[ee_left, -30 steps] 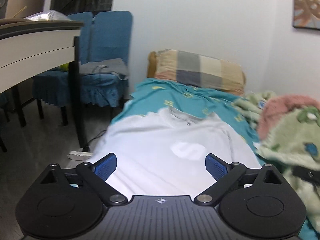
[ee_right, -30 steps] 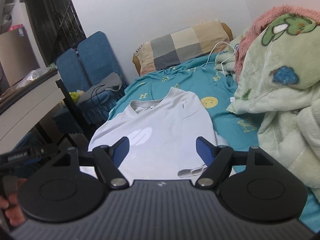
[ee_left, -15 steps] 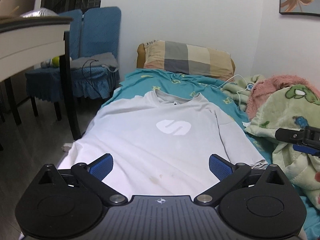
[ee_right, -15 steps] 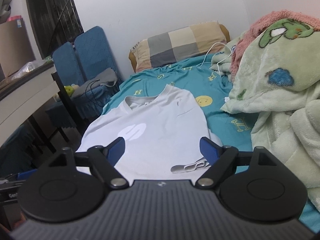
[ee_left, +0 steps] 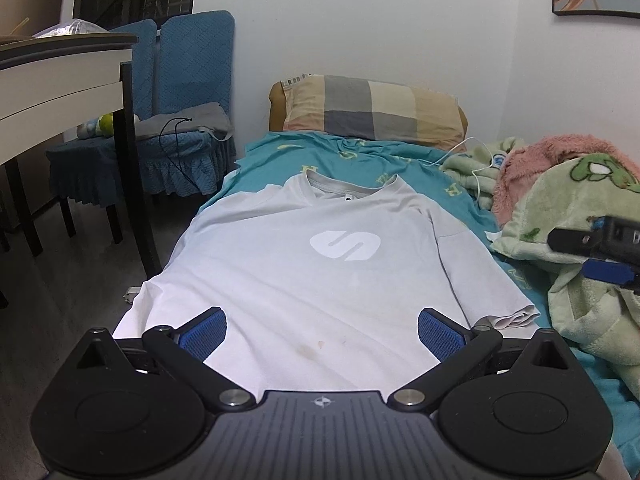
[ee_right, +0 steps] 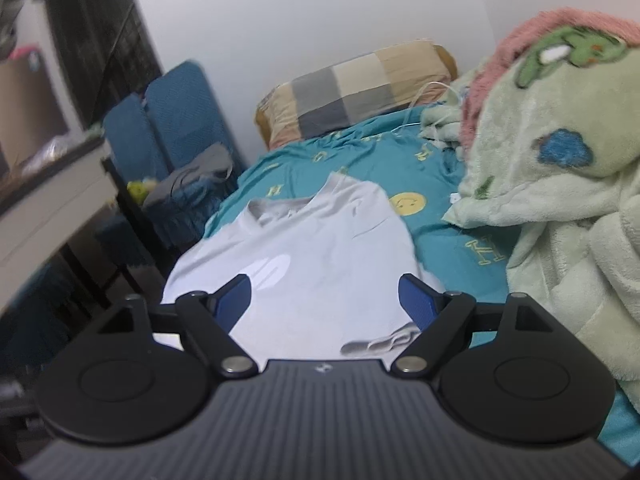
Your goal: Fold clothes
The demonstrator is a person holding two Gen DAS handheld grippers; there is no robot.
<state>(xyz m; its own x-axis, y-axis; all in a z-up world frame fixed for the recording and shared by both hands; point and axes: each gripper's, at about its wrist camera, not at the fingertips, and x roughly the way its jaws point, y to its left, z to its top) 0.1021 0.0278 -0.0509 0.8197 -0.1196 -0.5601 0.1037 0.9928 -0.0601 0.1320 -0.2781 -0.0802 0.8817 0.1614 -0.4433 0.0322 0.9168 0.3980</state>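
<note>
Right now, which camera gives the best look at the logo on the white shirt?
The left wrist view: the logo on the white shirt is sharp, centered and unobstructed. The right wrist view shows it blurred, slanted and near a finger.

One T-shirt, one pillow, two chairs, one blanket.

Checked pillow at wall, teal sheet, green fleece blanket, blue chairs, desk

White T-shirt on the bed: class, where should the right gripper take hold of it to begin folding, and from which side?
Probably the bunched sleeve cuff of the white T-shirt, approached from the blanket side: it sits raised, nearest the open right gripper.
</note>
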